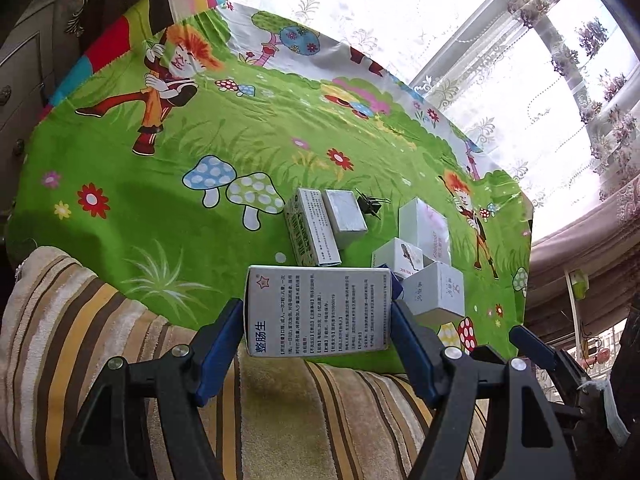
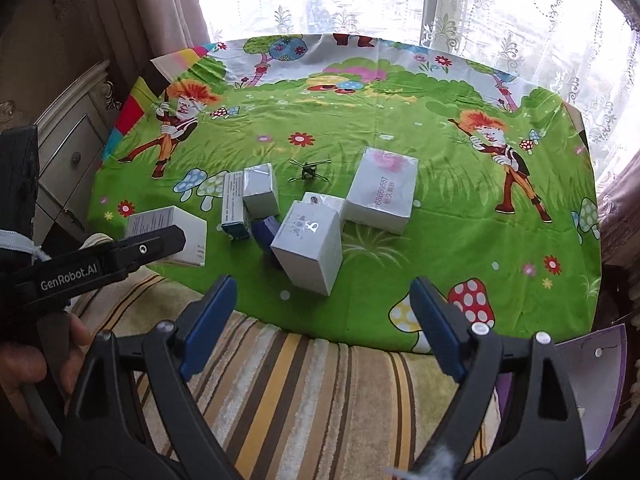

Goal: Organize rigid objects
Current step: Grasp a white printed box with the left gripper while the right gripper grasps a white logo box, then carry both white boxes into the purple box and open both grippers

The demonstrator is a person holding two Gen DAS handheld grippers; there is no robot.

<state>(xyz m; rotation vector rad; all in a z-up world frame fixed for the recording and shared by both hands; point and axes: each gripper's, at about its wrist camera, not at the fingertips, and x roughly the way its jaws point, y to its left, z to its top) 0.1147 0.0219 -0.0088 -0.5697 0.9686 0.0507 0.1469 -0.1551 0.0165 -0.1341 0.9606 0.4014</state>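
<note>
A white medicine box [image 1: 318,310] with black print is squeezed by the left gripper [image 1: 318,320]; at three o'clock, the right gripper [image 2: 324,308] is spread open, empty.

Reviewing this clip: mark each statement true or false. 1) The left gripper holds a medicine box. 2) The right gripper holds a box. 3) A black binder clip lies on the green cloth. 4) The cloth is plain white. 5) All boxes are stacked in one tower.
1) True: the left gripper is clamped on the medicine box.
2) False: the right gripper is open with nothing between its fingers.
3) True: the binder clip lies on the green cloth behind the boxes.
4) False: the cloth is green with cartoon prints.
5) False: the boxes sit side by side in a loose cluster.
</note>
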